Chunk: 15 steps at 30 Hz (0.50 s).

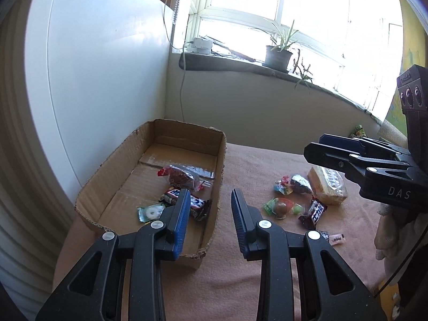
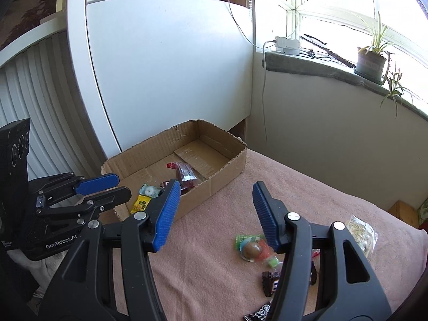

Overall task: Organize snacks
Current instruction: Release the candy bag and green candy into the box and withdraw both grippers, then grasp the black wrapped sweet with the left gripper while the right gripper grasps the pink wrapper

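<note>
An open cardboard box (image 1: pixel 219 160) (image 2: pixel 227 165) sits on the pink cloth and holds several snacks: a red-wrapped one (image 1: pixel 182 178) (image 2: pixel 184 174), a dark bar (image 1: pixel 198 204), a mint candy (image 1: pixel 151 212) (image 2: pixel 148 190) and a yellow packet (image 2: pixel 140 203). More snacks lie loose on the cloth to the right: a jelly cup (image 1: pixel 282 206) (image 2: pixel 252 248), a wafer pack (image 1: pixel 327 184) (image 2: pixel 361 234) and a dark chocolate bar (image 1: pixel 313 212) (image 2: pixel 272 283). My left gripper (image 1: pixel 211 198) is open and empty over the box's near right wall. My right gripper (image 2: pixel 215 191) is open and empty above the cloth between the box and the loose snacks.
A white cabinet (image 2: pixel 165 67) stands behind the box. A windowsill with a potted plant (image 1: pixel 278 56) (image 2: pixel 371 61) and a white adapter (image 2: pixel 287 45) lies beyond. A small pink candy (image 1: pixel 337 238) lies near the cloth's front.
</note>
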Each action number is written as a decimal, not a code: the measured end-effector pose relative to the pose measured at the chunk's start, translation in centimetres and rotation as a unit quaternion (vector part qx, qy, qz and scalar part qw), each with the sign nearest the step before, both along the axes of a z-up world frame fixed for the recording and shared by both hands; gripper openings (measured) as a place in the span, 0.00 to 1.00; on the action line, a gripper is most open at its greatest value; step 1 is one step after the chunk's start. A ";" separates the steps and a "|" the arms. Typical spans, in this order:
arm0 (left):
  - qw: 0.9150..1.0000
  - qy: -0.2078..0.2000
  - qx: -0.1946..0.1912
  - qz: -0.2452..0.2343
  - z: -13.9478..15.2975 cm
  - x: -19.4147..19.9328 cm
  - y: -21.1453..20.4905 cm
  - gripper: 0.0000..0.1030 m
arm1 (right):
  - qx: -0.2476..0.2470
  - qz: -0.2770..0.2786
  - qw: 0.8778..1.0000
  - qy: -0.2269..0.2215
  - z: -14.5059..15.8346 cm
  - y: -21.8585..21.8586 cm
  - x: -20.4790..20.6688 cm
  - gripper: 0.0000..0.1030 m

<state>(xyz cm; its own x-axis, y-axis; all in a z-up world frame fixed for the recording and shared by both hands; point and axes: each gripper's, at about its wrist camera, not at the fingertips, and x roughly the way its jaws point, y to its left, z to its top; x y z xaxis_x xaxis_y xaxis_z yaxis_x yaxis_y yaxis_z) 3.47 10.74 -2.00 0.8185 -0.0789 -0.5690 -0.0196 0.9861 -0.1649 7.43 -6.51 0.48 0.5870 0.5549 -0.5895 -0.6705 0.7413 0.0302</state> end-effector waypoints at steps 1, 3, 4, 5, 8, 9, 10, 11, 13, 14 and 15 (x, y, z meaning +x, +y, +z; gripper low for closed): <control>1.000 0.001 -0.002 -0.005 -0.1 0.0 -0.4 0.29 | 0.000 -0.005 1.000 0.000 0.0 -1.0 -0.4 0.57; 1.000 0.005 -0.007 -0.017 -0.4 0.2 -1.4 0.29 | -0.002 -0.016 1.000 0.001 -0.2 -3.0 -0.9 0.57; 1.000 0.006 -0.010 -0.024 -0.5 0.3 -1.9 0.29 | -0.004 -0.024 1.000 0.003 -0.3 -4.1 -1.2 0.57; 0.999 0.008 -0.013 -0.030 -0.6 0.4 -2.4 0.29 | -0.006 -0.032 0.999 0.005 -0.5 -5.2 -1.4 0.57; 0.998 0.014 -0.020 -0.050 -1.1 0.7 -4.0 0.29 | -0.009 -0.057 0.998 0.017 -1.2 -8.2 -1.9 0.57; 0.998 0.017 -0.023 -0.058 -1.3 0.8 -4.6 0.29 | -0.010 -0.065 0.998 0.021 -1.6 -9.1 -2.0 0.57; 0.997 0.020 -0.024 -0.064 -1.5 0.9 -5.1 0.29 | -0.013 -0.072 0.997 0.025 -1.9 -10.0 -2.2 0.57; 0.997 0.023 -0.026 -0.070 -1.6 1.0 -5.6 0.29 | -0.015 -0.078 0.996 0.030 -2.3 -10.9 -2.3 0.57; 0.996 0.029 -0.029 -0.083 -1.9 1.3 -6.8 0.29 | -0.021 -0.088 0.995 0.041 -3.4 -12.3 -2.6 0.57; 0.995 0.033 -0.032 -0.089 -2.1 1.4 -7.2 0.29 | -0.025 -0.091 0.994 0.048 -3.9 -12.9 -2.7 0.57; 0.994 0.036 -0.034 -0.096 -2.2 1.5 -7.8 0.29 | -0.031 -0.092 0.994 0.055 -4.5 -13.4 -2.7 0.57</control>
